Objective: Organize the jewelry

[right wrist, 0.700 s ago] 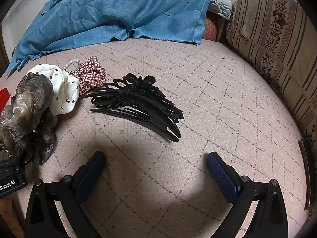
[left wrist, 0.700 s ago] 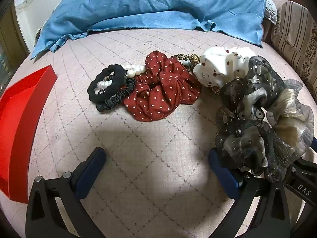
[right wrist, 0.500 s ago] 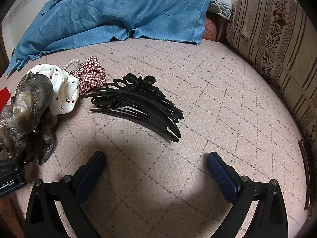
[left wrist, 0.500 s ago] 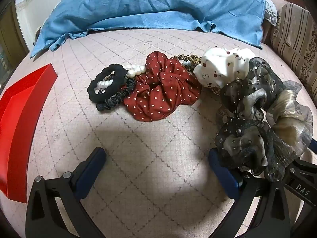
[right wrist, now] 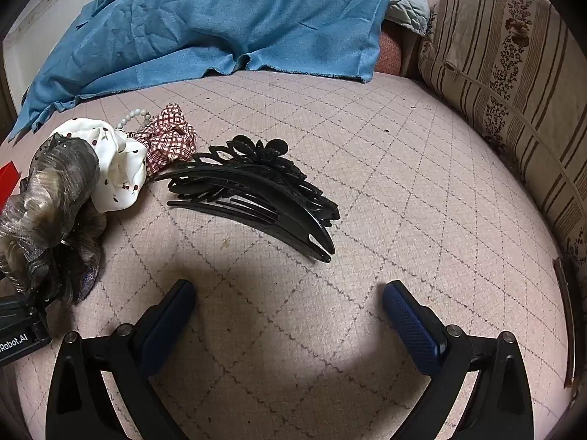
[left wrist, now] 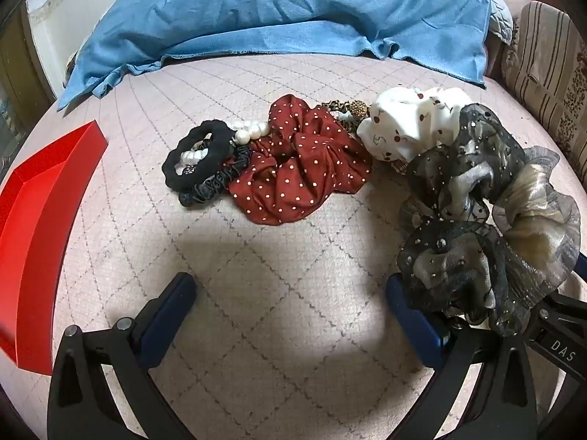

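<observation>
quilted bedspread [right wrist: 403, 183]: black hair comb [right wrist: 256, 190] ahead of gaping right tool [right wrist: 288, 302].

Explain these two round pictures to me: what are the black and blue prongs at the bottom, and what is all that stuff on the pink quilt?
No robot here: a person holds a two-finger gripping tool in each hand, with a wide-angle camera on each looking forward along its fingers. One picture comes from the left gripper, the other from the right gripper. Both are open and hold nothing.

The left view shows a red tray, a black hair tie, a red dotted scrunchie, a white scrunchie and a sheer grey scrunchie beside the right finger. The right view shows black hair combs and a plaid scrunchie. A blue blanket lies behind.
</observation>
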The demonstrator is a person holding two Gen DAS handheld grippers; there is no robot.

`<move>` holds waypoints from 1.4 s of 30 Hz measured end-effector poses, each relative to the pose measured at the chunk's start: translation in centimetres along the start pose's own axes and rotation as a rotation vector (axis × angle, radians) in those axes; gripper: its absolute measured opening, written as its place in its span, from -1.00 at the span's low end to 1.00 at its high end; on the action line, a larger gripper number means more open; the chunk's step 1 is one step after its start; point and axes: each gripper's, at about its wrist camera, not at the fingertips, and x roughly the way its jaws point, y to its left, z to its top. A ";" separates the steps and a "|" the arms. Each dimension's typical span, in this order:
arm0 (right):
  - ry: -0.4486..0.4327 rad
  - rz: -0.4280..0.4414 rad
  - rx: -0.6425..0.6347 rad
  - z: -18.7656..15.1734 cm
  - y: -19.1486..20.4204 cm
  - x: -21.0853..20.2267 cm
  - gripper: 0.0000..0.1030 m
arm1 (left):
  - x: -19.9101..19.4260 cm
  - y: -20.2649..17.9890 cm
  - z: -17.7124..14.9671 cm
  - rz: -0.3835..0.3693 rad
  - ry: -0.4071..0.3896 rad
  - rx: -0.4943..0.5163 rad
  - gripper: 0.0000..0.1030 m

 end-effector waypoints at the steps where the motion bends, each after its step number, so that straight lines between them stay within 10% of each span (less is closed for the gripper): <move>1: 0.000 -0.001 0.000 -0.1 0.2 0.0 1.00 | 0.0 0.0 0.0 -0.002 0.000 -0.001 1.00; 18: 0.029 0.013 0.016 -0.2 0.1 -0.2 1.00 | -1.3 1.2 -0.4 -0.047 0.065 0.049 1.00; 29: 0.054 0.032 0.030 -1.6 0.7 -2.5 1.00 | -10.8 5.2 -2.5 -0.038 -0.112 -0.036 1.00; 42: -0.169 0.081 0.120 -4.3 0.9 -11.1 1.00 | -19.1 7.0 -4.6 0.002 -0.248 -0.034 1.00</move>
